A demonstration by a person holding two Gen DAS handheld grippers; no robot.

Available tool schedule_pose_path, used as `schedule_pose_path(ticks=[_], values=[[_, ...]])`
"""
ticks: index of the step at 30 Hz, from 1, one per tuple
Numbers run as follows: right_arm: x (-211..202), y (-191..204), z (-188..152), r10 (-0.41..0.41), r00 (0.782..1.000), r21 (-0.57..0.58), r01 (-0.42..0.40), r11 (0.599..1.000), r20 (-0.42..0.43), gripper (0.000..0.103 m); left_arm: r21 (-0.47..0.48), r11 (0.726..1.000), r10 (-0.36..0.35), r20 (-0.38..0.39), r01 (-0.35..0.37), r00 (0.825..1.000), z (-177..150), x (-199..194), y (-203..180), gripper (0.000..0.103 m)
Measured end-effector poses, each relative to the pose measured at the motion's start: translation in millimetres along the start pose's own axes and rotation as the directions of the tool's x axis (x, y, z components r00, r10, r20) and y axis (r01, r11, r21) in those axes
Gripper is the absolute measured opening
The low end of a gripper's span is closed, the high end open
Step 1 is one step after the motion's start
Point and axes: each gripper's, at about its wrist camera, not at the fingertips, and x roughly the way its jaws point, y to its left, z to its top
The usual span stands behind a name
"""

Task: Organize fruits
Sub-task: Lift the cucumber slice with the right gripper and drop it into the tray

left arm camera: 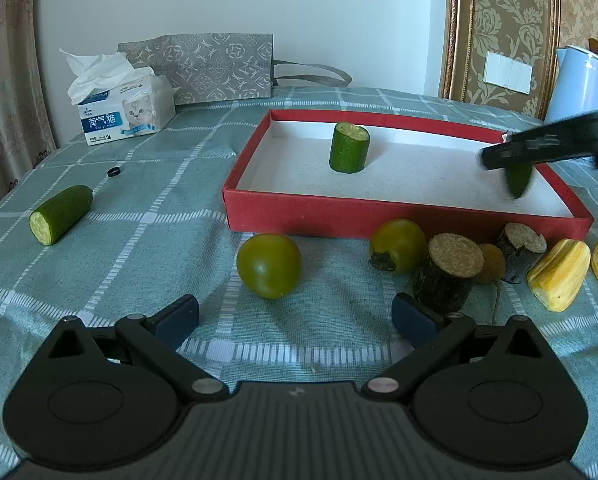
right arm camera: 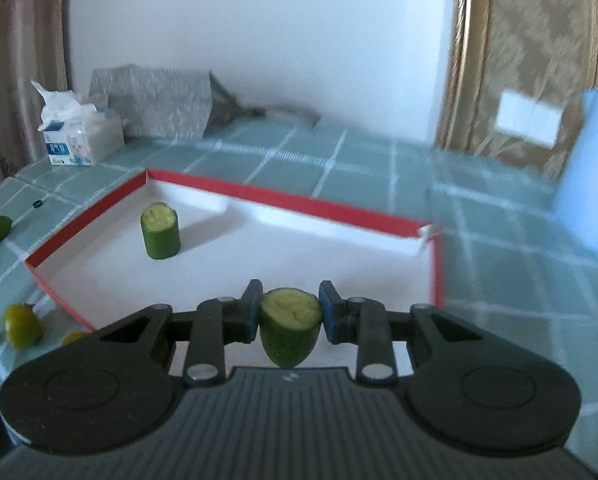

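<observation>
I see a teal worktop (left arm camera: pixel 147 184) cloth checked with white lines, a red box (left arm camera: pixel 339 216) lined white, dark green cucumber pieces (left arm camera: pixel 349 147) with pale cut faces, two yellow-green tomatoes (left arm camera: pixel 269 265), yellow striped slices (left arm camera: pixel 559 276), a grey patterned bag (left arm camera: pixel 203 66), and my black fingers (right arm camera: pixel 251 312) with blue pads

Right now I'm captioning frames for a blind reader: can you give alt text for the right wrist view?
The right gripper is shut on a cucumber end piece, cut face up, above the red box with its white floor. Another cucumber piece stands upright inside the box, on a green checked tablecloth.
</observation>
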Motion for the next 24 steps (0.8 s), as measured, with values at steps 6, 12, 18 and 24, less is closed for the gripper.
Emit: schedule_pose_path(ticks=[6,12,18,24], values=[[28.5,10.9,-0.5,-0.041,0.998,-0.013,0.040,0.999,-0.046,0.035,0.000,1.000,0.000,0.000,0.000,1.000,0.1,0.2,0.4,0.103],[-5.1,10.2,6.5,-0.094,0.990,-0.020,0.097,0.995,0.107,0.084,-0.001,1.000,0.000,0.000,0.000,1.000,0.1,0.3,0.4,0.103],[-89.7,-8.0,-8.8,-0.245,0.855,0.143,0.201,0.969,0.456,0.103,-0.001,1.000,-0.001,0.000,0.001,1.000,0.6,0.9,0.5,0.103],[-116.5,-20.7,-57.6,-0.170,0.896,0.107,0.138,0.985,0.410,0.103,-0.002,1.000,-0.001,0.000,0.001,1.000,0.7,0.7,0.5,0.103]])
